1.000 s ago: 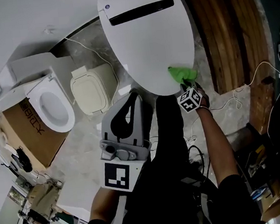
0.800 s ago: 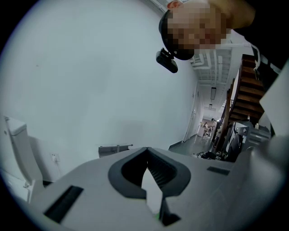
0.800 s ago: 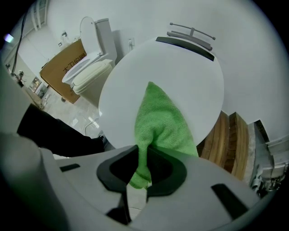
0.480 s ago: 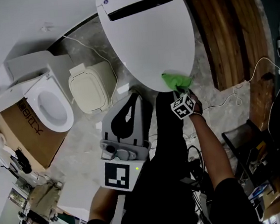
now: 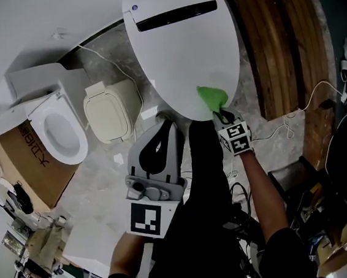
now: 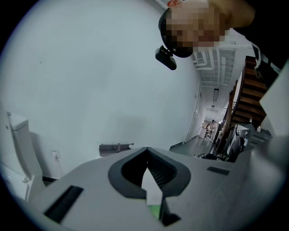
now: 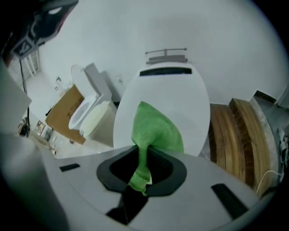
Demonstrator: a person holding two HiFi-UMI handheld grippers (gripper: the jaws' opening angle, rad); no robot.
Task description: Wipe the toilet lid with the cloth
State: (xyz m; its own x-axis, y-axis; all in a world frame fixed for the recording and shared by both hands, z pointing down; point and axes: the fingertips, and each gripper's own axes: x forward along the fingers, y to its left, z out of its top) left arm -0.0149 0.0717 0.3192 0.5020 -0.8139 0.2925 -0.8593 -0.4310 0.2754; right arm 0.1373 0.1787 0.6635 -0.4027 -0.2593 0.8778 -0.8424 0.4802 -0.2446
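The right tongs [image 7: 142,170] are clamped on the cloth [image 7: 155,130], a green, loosely woven rag. One narrow twisted end is pinched between the dark pads, and the rest fans out into a rumpled wedge beyond them. In the head view the right tongs [image 5: 221,115] hide that pinched end, and only the wedge of cloth [image 5: 210,95] shows, lying on the near right part of the toilet lid [image 5: 183,54].

The left tongs [image 6: 146,152] have their tips together with nothing gripped. Through the small gap behind the tips only a white sliver and a green speck can be seen. They are held near the person's body, left of the right tongs and pointing at the lid's near edge, which the left tongs [image 5: 170,122] and dark clothing partly cover.

The lid is smooth, glossy, white and egg-shaped, with a long black slot [image 5: 176,16] across its far end; its farthest part is cut off.

To the left stands a second toilet [image 5: 60,132] by a cardboard box [image 5: 31,165]. To the right lie dark wooden planks [image 5: 280,44] on the mottled grey floor [image 5: 98,186].
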